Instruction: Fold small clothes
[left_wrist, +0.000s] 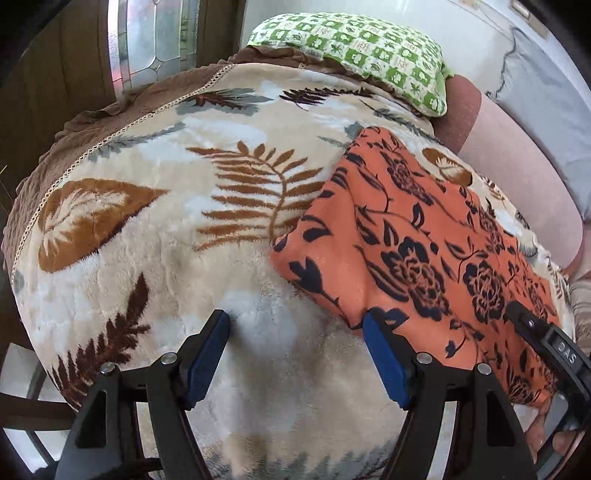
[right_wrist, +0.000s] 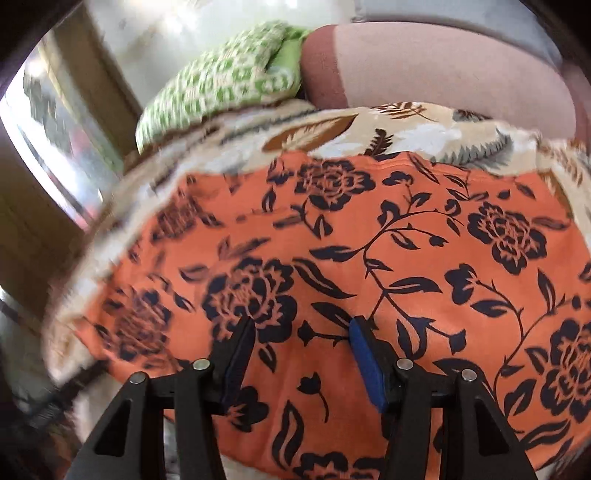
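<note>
Bedroom with a leaded-glass wooden door (left_wrist: 155, 37) at the far left. Below it, a bed spread with a plush cream blanket printed with brown ferns and leaves (left_wrist: 166, 192), deep-piled and soft, edged by a ruffled brown bedspread with a lace trim (left_wrist: 110, 122). Further right, a green-and-white checked cotton pillow (left_wrist: 369, 51) and a pink bolster (left_wrist: 517, 177).

Lying flat on the blanket's right half: the orange garment with a black rose print (left_wrist: 424, 240), thin woven cloth, matte, limp, probably light and apt to slide and crease on the pile. Looks already doubled, with a thick rounded fold along its left edge.

Left tool (left_wrist: 295, 325) wide apart and empty above bare blanket, its right blue pad just at the garment's near corner. Right tool (right_wrist: 301, 332) partly apart over the middle of the cloth, nothing pinched.

Best taken at a corner or hem, both layers together; a pinch mid-panel would likely bunch it.
</note>
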